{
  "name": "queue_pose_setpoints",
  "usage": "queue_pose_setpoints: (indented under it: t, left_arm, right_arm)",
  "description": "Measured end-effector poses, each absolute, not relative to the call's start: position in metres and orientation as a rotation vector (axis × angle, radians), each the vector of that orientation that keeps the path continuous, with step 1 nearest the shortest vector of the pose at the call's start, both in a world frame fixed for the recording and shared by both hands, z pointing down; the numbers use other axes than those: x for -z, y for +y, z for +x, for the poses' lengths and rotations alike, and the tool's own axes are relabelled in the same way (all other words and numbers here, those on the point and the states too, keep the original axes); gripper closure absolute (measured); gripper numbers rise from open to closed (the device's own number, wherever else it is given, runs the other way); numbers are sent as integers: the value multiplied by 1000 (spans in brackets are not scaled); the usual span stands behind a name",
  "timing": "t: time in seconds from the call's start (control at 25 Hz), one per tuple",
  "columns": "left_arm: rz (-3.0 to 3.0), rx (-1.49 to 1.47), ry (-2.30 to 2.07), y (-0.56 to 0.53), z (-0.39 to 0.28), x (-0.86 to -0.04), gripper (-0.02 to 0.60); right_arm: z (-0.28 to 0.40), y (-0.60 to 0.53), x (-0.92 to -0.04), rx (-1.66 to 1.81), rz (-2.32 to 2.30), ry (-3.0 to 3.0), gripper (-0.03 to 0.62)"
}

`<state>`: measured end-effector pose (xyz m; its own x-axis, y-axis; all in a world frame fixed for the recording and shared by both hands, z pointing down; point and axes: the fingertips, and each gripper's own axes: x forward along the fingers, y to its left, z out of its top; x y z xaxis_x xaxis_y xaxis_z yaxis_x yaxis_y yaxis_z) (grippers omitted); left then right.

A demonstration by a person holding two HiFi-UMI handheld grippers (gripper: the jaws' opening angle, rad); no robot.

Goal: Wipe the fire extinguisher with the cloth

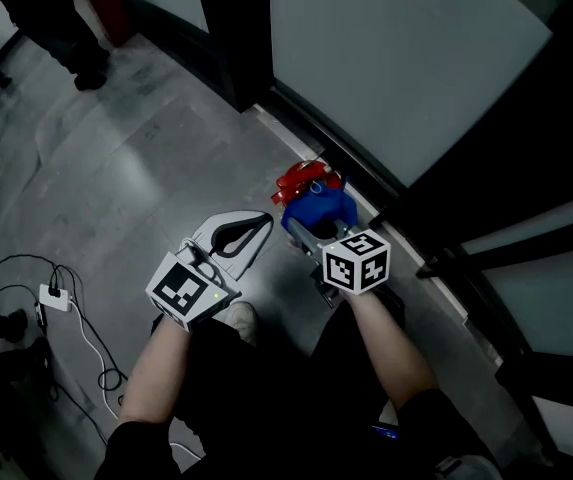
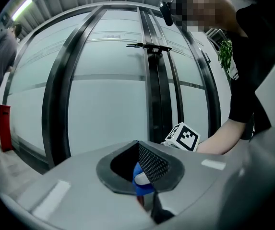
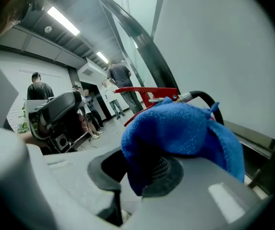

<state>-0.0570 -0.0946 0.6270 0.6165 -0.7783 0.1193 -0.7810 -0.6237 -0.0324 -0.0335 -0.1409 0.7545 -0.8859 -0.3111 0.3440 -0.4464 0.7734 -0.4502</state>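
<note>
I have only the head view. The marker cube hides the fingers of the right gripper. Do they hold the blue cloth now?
Observer: Yes. The right gripper view shows the right gripper shut on the blue cloth.
Operator: What lies beyond the cloth?
Observer: Just behind it, the fire extinguisher shows its red lever and a black hose. Whether the cloth touches it, I cannot tell.

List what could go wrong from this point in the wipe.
The blue cloth in the right hand-held gripper is bunched against the red lever and hose; it might snag or press the lever. The left hand-held gripper holds nothing beside the fire extinguisher, so a hard wipe could tip it.
</note>
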Motion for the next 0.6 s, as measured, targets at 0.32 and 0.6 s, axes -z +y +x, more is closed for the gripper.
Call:
queue_pose_setpoints:
  t: [0.32,0.6]
  left_arm:
    - [2828,-184,-1354,-90,-59,-624,575]
    - [2854,-191,-1334,-96,-49,-628,575]
  right_arm:
    - [-49,-119,-756,-712,459,-2708,536]
    - [-14,-85,-716,-562,308,-2798,536]
